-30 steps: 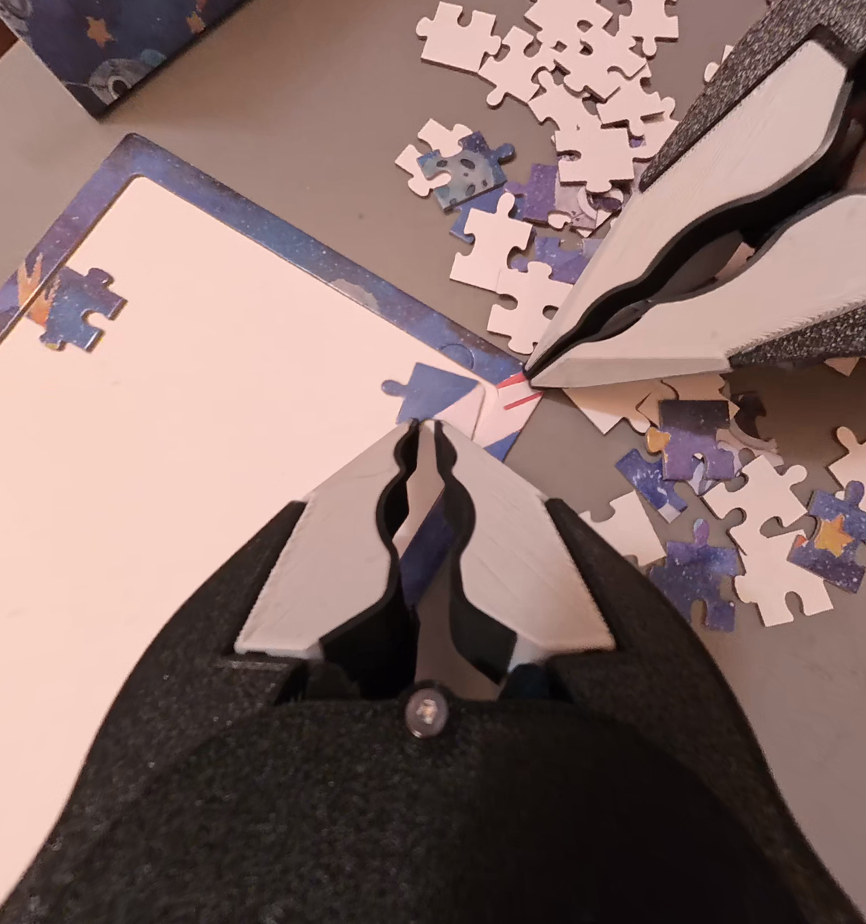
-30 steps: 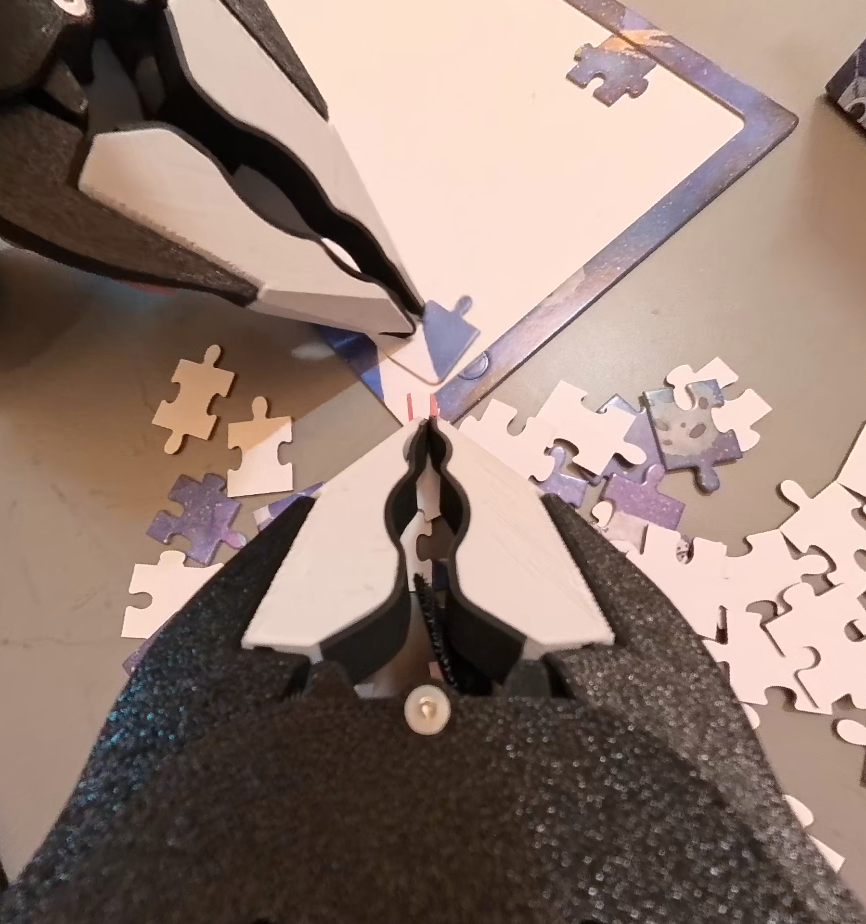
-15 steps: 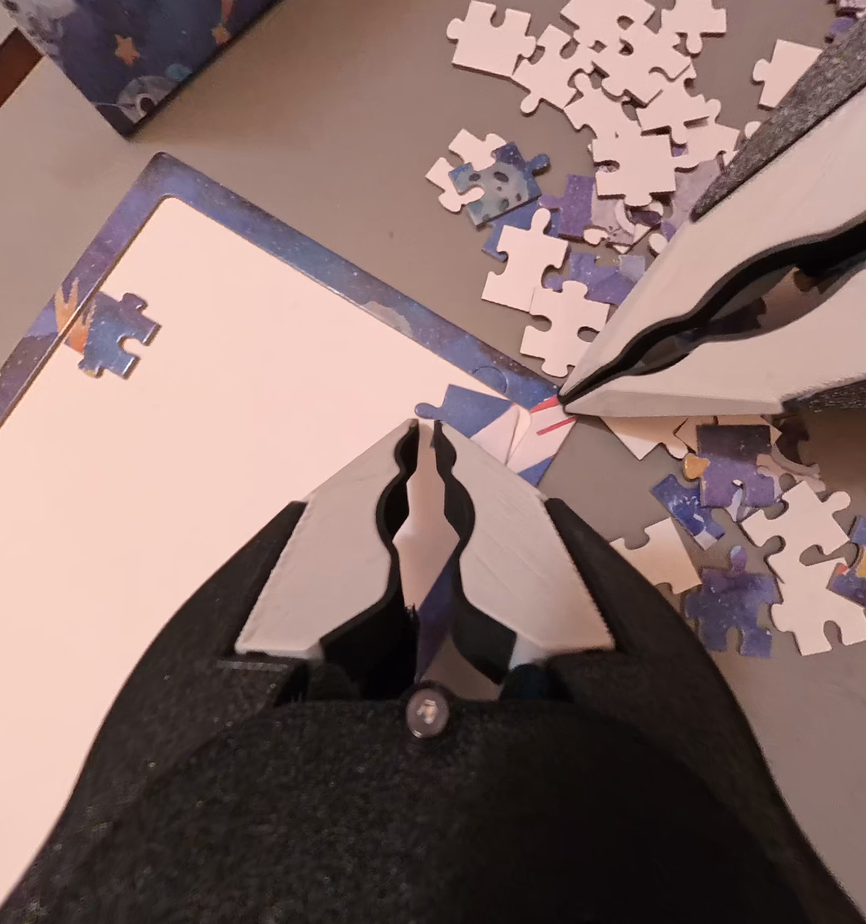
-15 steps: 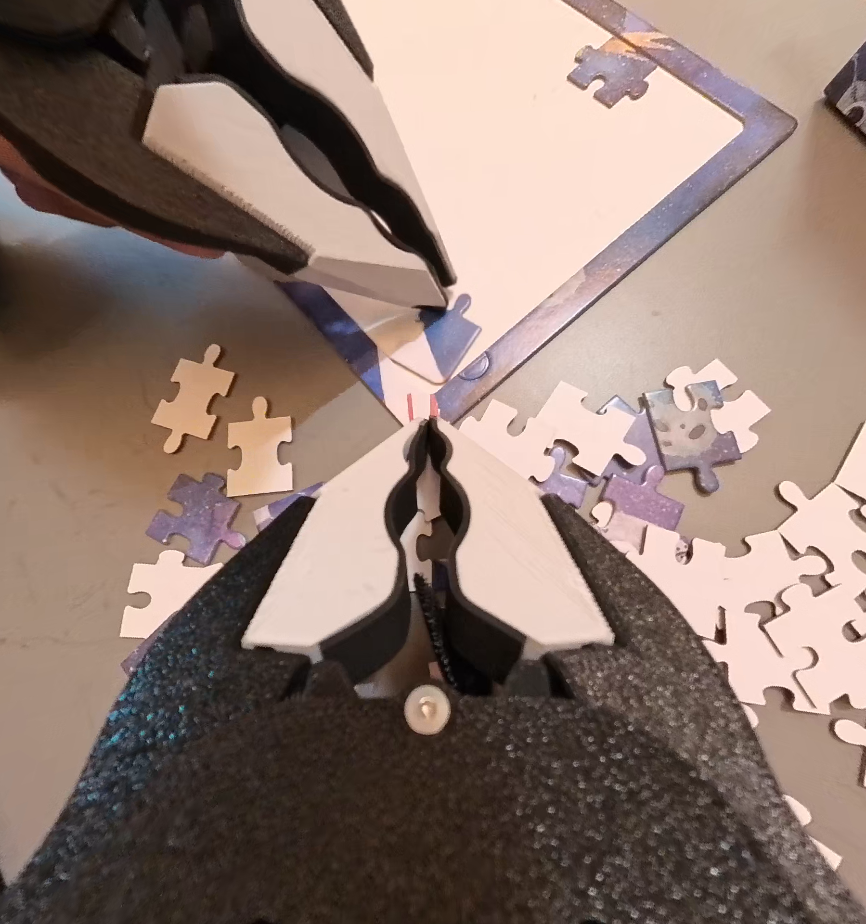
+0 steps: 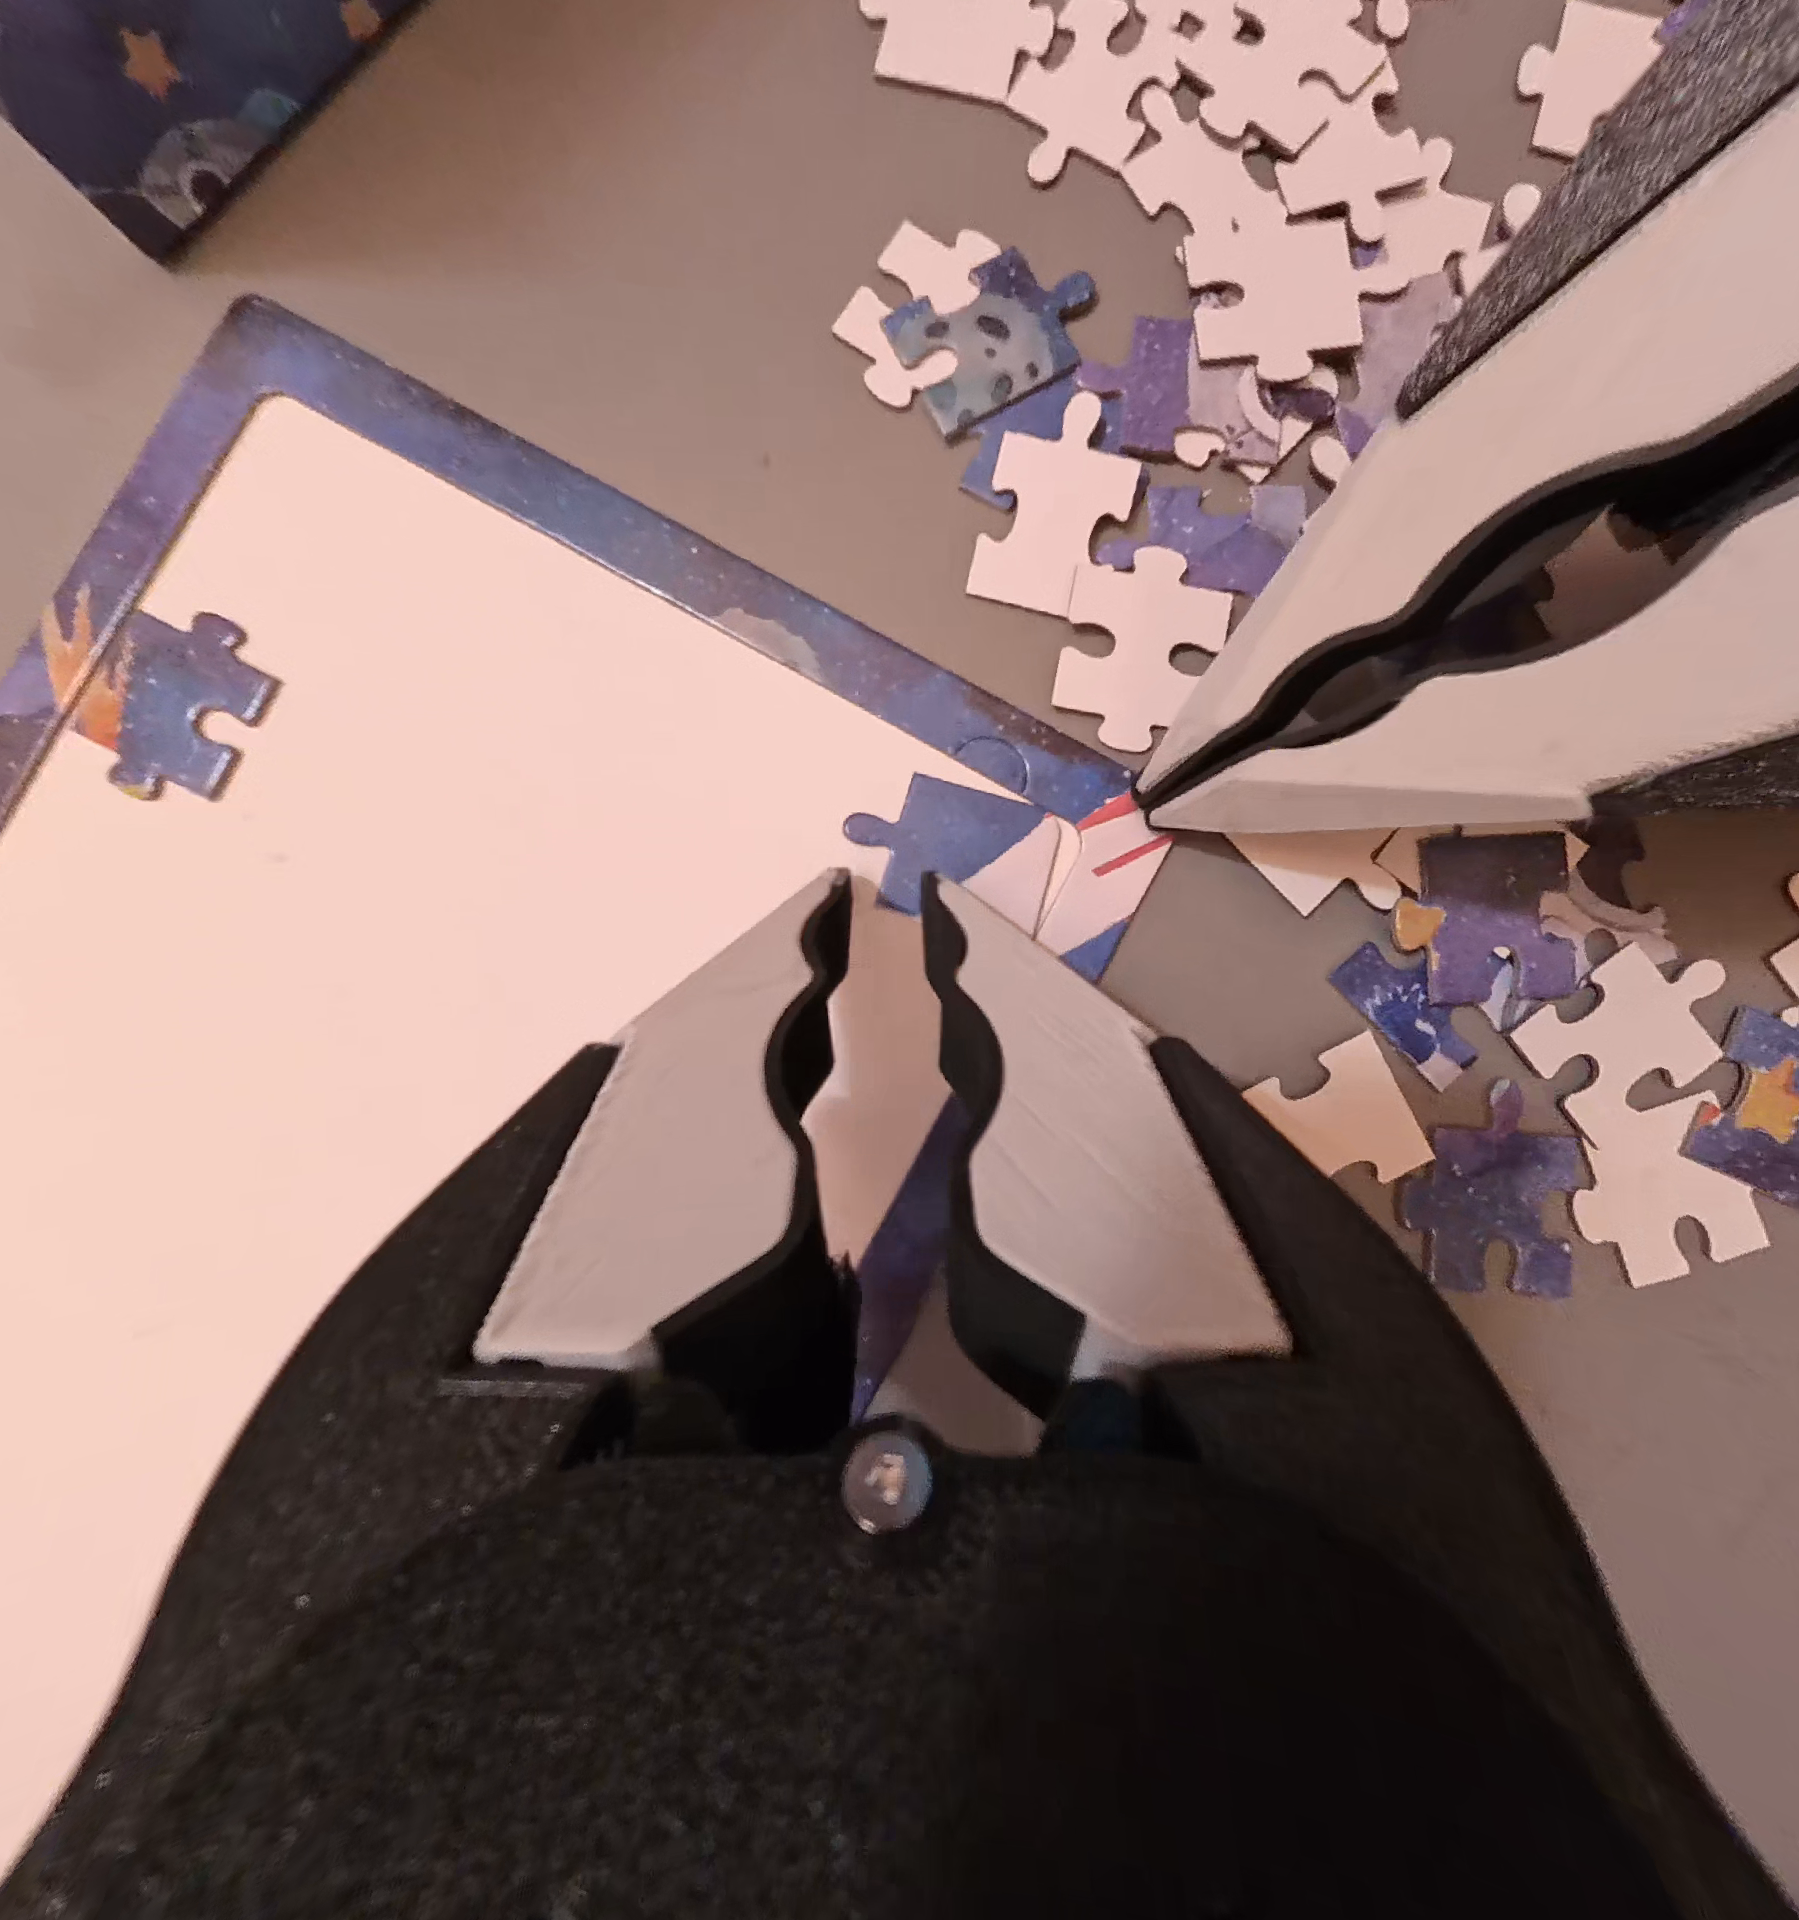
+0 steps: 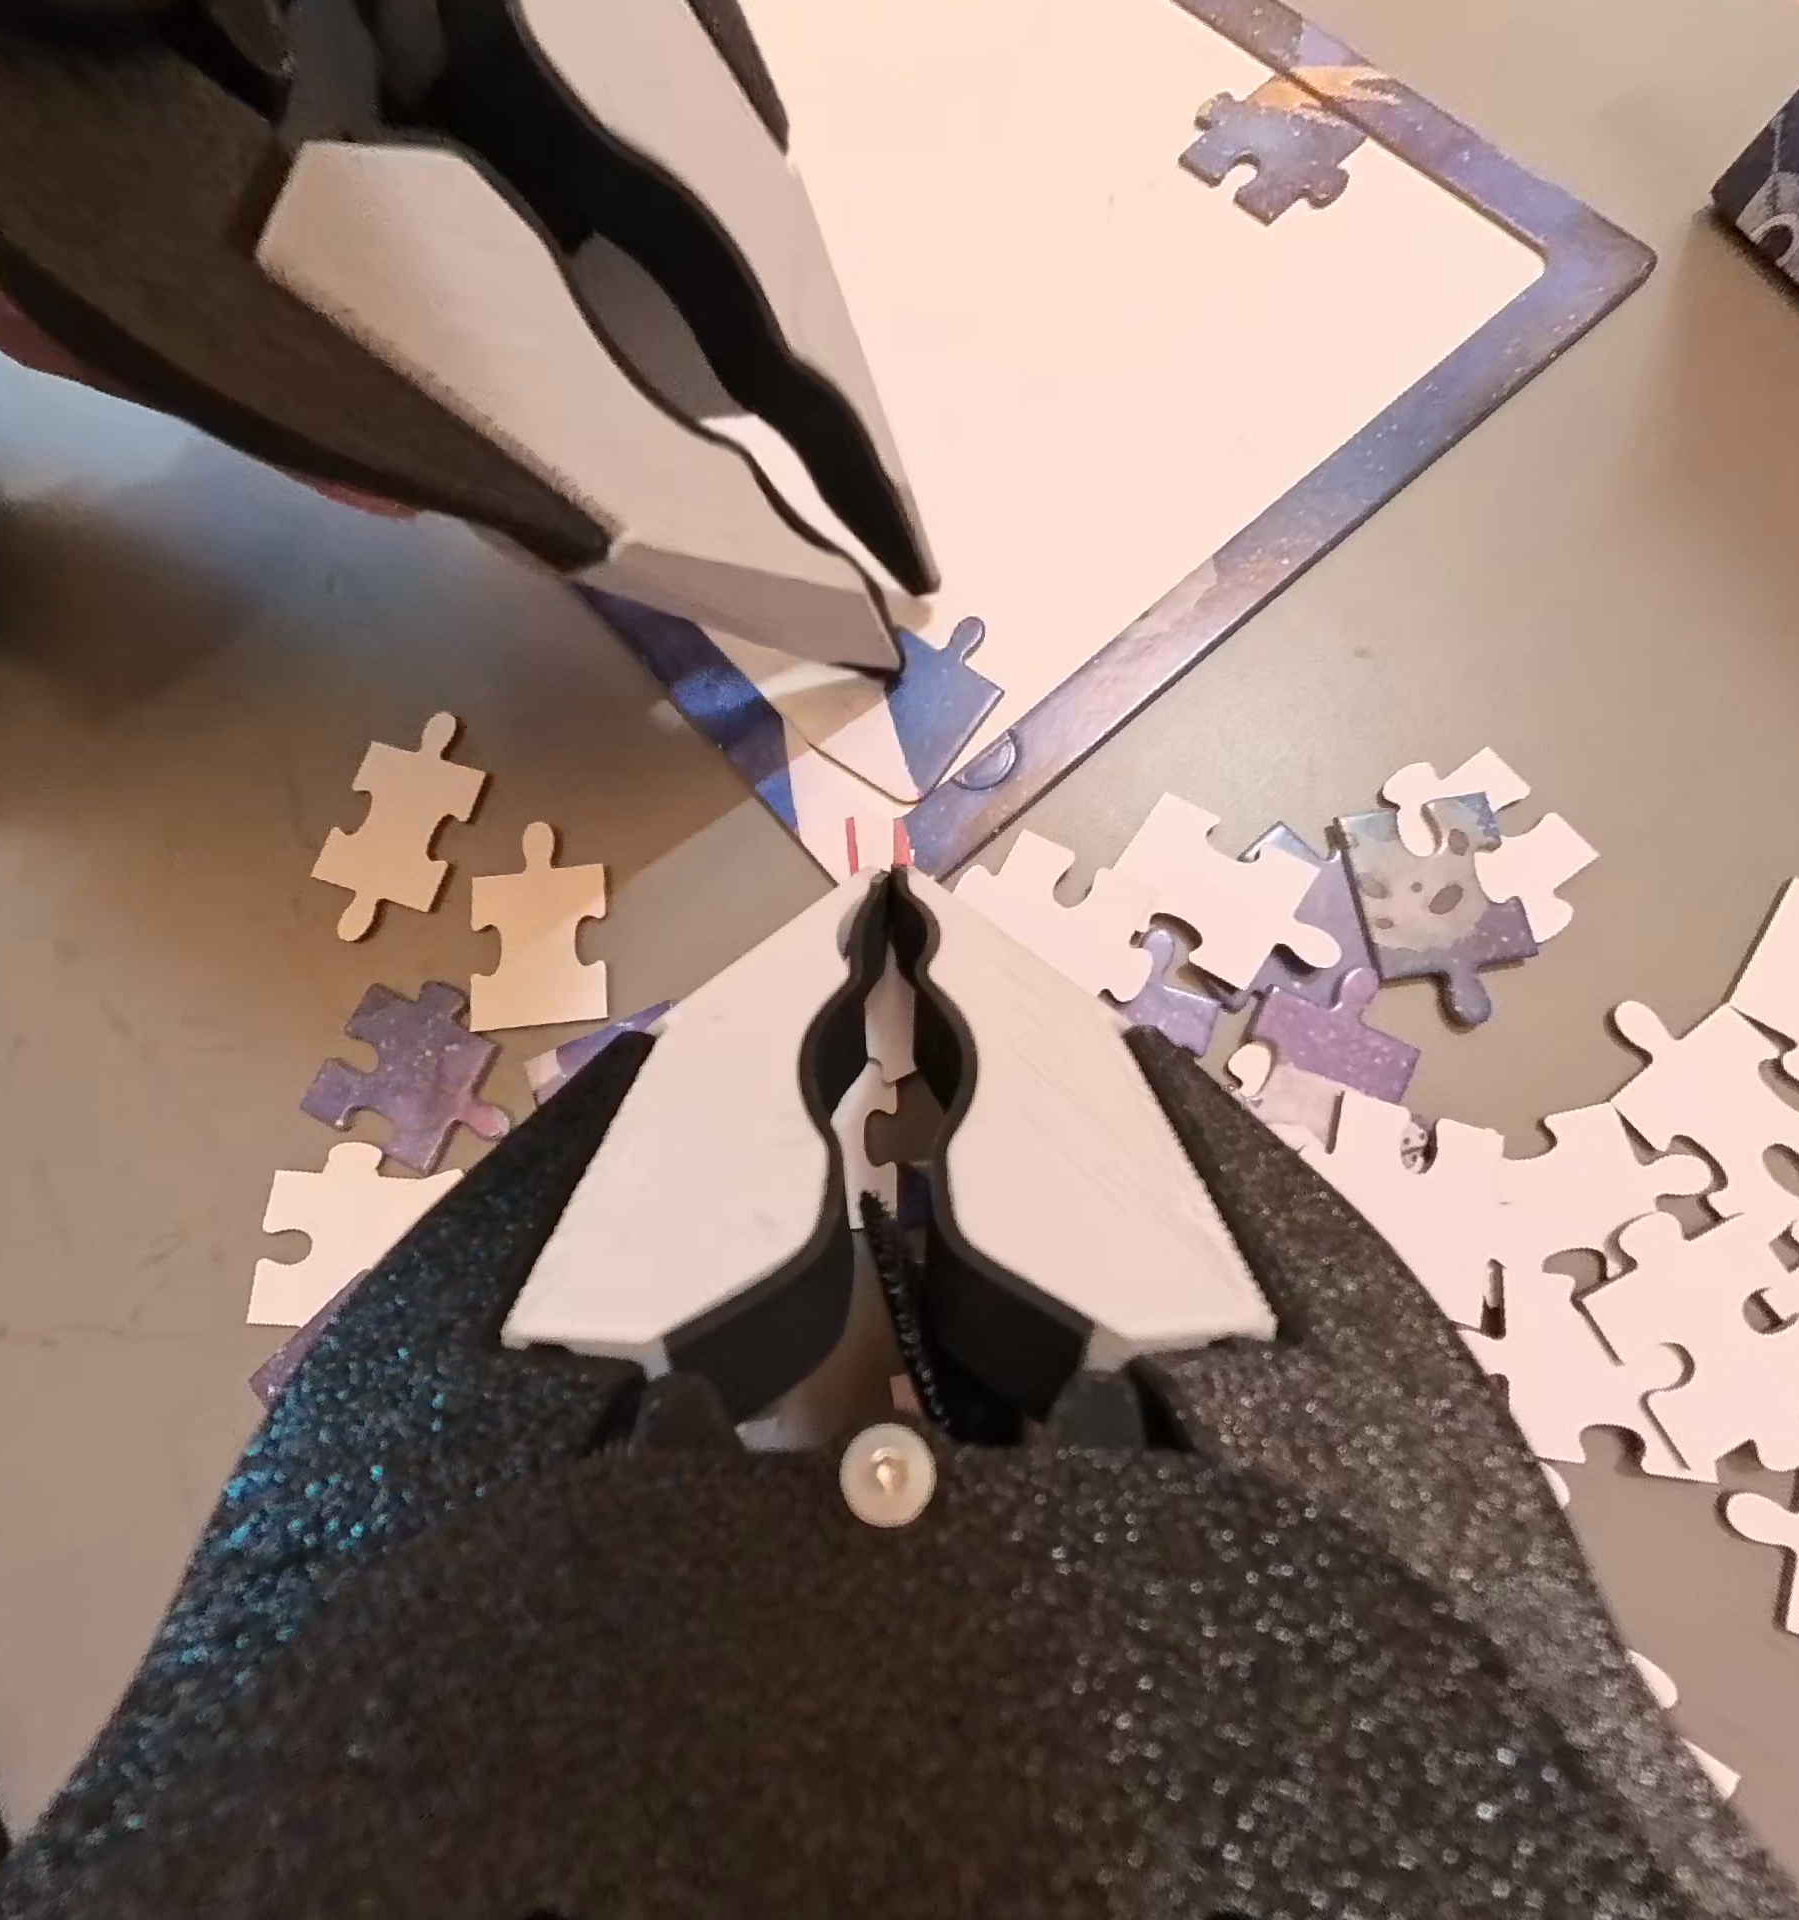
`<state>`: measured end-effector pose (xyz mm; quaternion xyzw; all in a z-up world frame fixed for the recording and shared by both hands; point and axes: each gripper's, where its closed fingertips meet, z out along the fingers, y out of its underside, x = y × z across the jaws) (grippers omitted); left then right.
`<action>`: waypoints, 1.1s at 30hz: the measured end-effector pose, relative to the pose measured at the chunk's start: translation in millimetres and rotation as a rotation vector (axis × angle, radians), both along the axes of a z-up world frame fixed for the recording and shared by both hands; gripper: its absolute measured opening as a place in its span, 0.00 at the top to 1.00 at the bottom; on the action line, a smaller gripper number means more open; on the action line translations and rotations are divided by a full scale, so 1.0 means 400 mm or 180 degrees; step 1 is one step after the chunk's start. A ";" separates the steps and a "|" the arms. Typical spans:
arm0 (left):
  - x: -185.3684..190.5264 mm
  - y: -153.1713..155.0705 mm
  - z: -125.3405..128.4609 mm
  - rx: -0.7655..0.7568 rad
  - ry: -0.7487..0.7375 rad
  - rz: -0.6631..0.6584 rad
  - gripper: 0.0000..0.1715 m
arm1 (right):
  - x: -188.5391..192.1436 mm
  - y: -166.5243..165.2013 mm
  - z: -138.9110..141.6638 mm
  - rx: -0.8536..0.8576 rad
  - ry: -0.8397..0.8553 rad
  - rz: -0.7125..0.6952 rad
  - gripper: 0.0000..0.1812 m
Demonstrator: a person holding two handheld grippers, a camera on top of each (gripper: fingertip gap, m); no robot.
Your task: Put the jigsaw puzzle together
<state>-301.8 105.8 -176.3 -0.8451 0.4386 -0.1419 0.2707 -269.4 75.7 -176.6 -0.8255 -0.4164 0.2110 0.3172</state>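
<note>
The puzzle tray (image 5: 562,488) has a blue frame and a pale, mostly bare inside. A blue-and-white corner piece (image 5: 962,842) lies in its near corner; it also shows in the right wrist view (image 6: 942,696). My left gripper (image 5: 884,888) hovers right at that piece with its jaws slightly apart and nothing between them; it also shows in the right wrist view (image 6: 905,629). My right gripper (image 6: 890,883) is shut, its tips touching the tray's red-striped corner (image 6: 874,842); it also shows in the left wrist view (image 5: 1144,810). Another blue piece (image 5: 178,707) sits in the far corner.
Several loose pieces, many face down, lie in a pile (image 5: 1269,281) beside the tray and spread around my right gripper (image 6: 1705,1247). More lie on the other side (image 6: 427,1060). A dark blue puzzle box (image 5: 147,94) stands beyond the tray on the grey table. Some 5 centimeters of space lies between my two pairs of fingers.
My left gripper's jaws have parted a little beside the corner piece, which now lies flat in the tray corner. My right gripper stays shut at the tray corner.
</note>
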 end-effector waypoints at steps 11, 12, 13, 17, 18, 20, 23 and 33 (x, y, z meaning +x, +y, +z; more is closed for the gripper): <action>0.014 0.006 -0.002 0.0027 0.0155 -0.0380 1.00 | 0.000 0.000 0.000 -0.0017 0.0023 -0.0003 1.00; 0.015 0.001 -0.003 0.0007 0.0169 -0.0452 1.00 | 0.000 0.000 0.000 -0.0018 0.0023 -0.0002 1.00; 0.017 -0.007 -0.003 -0.0006 0.0173 -0.0531 1.00 | 0.000 0.000 0.000 -0.0018 0.0022 -0.0002 1.00; 0.017 -0.017 -0.003 0.0045 0.0239 -0.0620 1.00 | 0.000 0.000 0.000 -0.0021 0.0023 -0.0001 1.00; 0.017 -0.019 -0.003 0.0050 0.0251 -0.0634 1.00 | 0.000 0.000 0.000 -0.0021 0.0022 -0.0001 1.00; 0.012 -0.022 0.001 0.0081 0.0291 -0.0687 1.00 | 0.000 0.000 0.000 -0.0015 0.0019 0.0000 1.00; 0.003 0.013 0.039 0.0230 0.0159 -0.0437 0.98 | 0.000 0.000 0.000 -0.0017 0.0025 -0.0001 1.00; 0.040 -0.010 0.000 -0.0004 0.0007 -0.0383 0.85 | 0.000 0.000 0.000 -0.0010 0.0020 0.0000 1.00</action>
